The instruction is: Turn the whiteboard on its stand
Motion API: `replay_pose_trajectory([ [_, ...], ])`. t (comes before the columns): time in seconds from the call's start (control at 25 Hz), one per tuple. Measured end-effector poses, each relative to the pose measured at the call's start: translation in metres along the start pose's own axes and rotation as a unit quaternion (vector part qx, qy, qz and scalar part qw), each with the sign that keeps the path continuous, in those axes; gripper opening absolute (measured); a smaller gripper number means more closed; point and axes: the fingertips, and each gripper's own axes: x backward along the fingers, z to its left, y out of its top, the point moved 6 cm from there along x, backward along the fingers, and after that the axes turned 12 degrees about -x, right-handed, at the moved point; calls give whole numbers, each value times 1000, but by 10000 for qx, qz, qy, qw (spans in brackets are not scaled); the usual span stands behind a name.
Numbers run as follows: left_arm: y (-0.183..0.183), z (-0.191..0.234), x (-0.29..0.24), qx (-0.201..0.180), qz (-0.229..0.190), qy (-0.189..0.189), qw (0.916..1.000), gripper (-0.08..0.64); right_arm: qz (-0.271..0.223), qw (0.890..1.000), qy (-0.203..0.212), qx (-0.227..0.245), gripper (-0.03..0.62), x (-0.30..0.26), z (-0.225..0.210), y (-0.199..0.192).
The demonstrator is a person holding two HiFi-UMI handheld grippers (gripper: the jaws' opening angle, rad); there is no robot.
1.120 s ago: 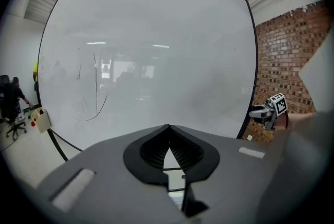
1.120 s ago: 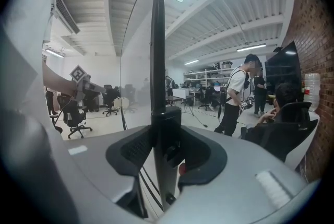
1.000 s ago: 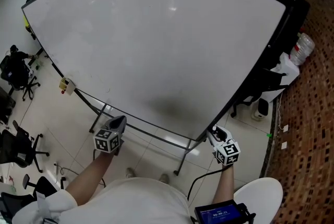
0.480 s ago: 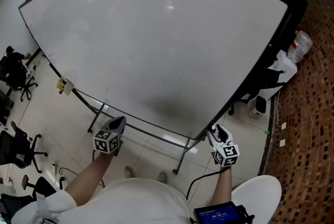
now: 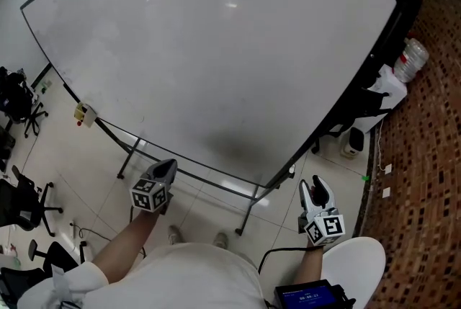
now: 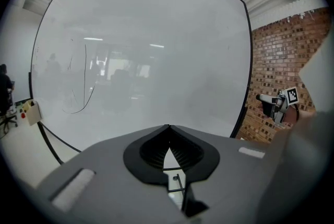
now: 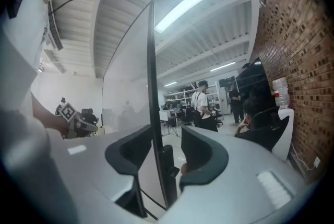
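The whiteboard stands on its black stand, its big pale face tilted and spread right in front of both grippers. The left gripper is held under the board's lower edge with its fingers pressed together tip to tip and nothing between them; the board fills the space ahead of and above them. Up and to the left of those fingers a few thin pen curves mark the board, forming no readable word. A small holder with coloured bits hangs on the board's lower frame, far to their left. The right gripper sits just off the board's lower right corner with its fingers spread wide; they have just been opening. The board's black side edge lines up in their gap, seen edge-on, with neither pad pressing on it. To the right of these fingers runs a brick wall. Each gripper's cube carries black-and-white square markers. Below the right gripper a small blue screen shows figures too small to read.
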Motion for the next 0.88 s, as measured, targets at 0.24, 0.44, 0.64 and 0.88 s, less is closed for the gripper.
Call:
replay_pose_trajectory([
  [0.24,-2,0,0,68,-60,-51,9999,18,-172,9996,53,-221,146,18,31,0],
  [0.44,-1,7,-4,34,-70,-170,9998,18,-114,9997,82,-216,136,14,61,-13],
  [0.64,7,14,-9,-84,-138,-463,9988,18,-183,9984,-42,-524,106,3,79,-26],
  [0.88,10,31,-3,-276,-190,-908,9953,18,-393,9959,-362,-728,104,-10,106,-35],
])
